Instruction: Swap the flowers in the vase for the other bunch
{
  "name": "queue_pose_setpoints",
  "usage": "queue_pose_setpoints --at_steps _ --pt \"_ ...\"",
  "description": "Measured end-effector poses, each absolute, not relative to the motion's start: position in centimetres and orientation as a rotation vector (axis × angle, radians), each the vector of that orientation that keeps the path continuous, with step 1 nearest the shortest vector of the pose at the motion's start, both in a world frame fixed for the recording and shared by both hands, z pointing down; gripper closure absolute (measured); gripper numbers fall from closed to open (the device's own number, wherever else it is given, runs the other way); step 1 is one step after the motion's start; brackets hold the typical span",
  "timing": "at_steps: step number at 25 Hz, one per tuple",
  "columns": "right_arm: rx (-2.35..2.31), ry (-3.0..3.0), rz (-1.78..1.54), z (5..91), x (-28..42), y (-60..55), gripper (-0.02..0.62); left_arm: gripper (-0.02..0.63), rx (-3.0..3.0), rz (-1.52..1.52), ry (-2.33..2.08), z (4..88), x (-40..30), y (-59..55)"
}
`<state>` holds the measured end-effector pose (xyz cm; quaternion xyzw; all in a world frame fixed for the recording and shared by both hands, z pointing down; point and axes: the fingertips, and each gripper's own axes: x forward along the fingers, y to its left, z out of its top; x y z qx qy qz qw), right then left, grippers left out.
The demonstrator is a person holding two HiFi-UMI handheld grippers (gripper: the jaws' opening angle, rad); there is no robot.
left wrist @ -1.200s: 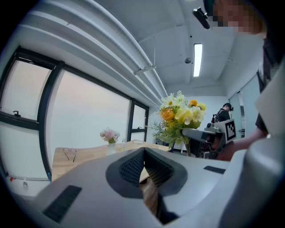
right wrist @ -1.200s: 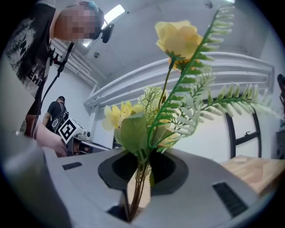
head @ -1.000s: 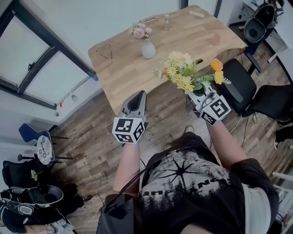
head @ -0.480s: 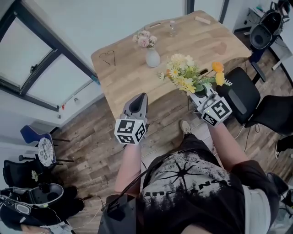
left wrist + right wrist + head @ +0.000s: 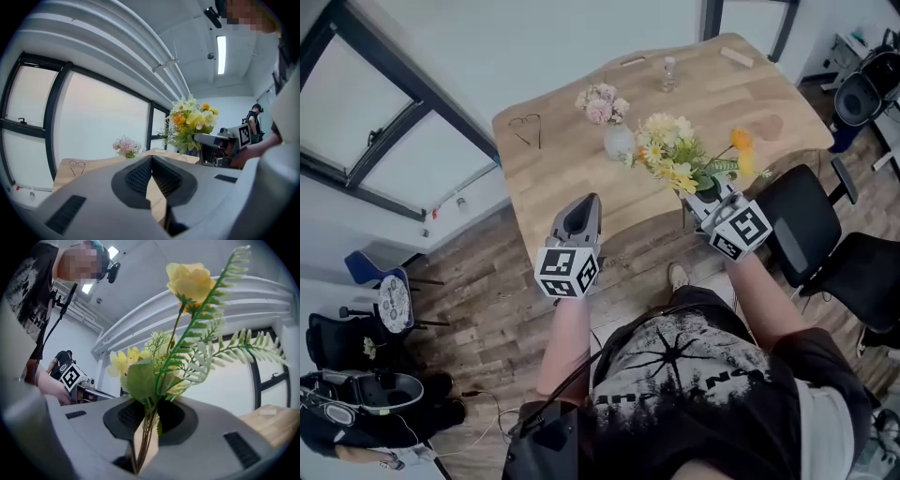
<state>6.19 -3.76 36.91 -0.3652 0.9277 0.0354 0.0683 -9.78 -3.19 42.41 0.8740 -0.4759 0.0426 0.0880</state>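
Note:
A white vase point(image 5: 619, 142) with pink flowers point(image 5: 601, 102) stands on the wooden table point(image 5: 562, 178). My right gripper point(image 5: 704, 196) is shut on the stems point(image 5: 148, 427) of a yellow and orange bunch point(image 5: 677, 156), which leans over the table's front edge just right of the vase. In the right gripper view a yellow rose point(image 5: 189, 281) and fern fronds rise above the jaws. My left gripper point(image 5: 585, 203) is shut and holds nothing; it hovers at the table's front edge, left of the bunch. In the left gripper view the pink flowers point(image 5: 125, 146) lie ahead and the bunch point(image 5: 190, 122) to the right.
On the table lie a pair of glasses point(image 5: 525, 123), a small clear bottle point(image 5: 668, 73) and a wooden block point(image 5: 736, 56). Black chairs point(image 5: 802, 220) stand to the right of the table. A window runs along the left wall.
Both grippers have moved toward the table with the yellow bunch. The bunch now hangs over the tabletop close beside the vase. Neither gripper's jaws have changed.

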Motion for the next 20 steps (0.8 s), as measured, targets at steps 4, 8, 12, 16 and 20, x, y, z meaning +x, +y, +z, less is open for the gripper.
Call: queue_pose_setpoints --at_steps 4,8,12,16,20 --pt "-1.049 2.820 0.103 36.7 6.7 -7.3 0.526 0.592 2.565 0.123 -1.465 42.4 -9.2 -6.2" --pt "-0.982 2.849 0.099 36.5 7.4 -10.5 0.525 0.592 2.527 0.118 -1.512 42.2 -8.1 -9.0" --pt "-0.910 2.877 0.107 36.7 8.2 -12.8 0.526 0.592 2.488 0.110 -1.569 42.5 -7.0 -10.9" --pt "-0.849 2.894 0.095 37.1 9.1 -15.2 0.526 0.592 2.443 0.102 -1.638 42.8 -6.4 -12.7" --pt "-0.796 2.903 0.088 37.2 9.9 -17.1 0.525 0.592 2.406 0.101 -1.693 43.0 -5.8 -13.9"
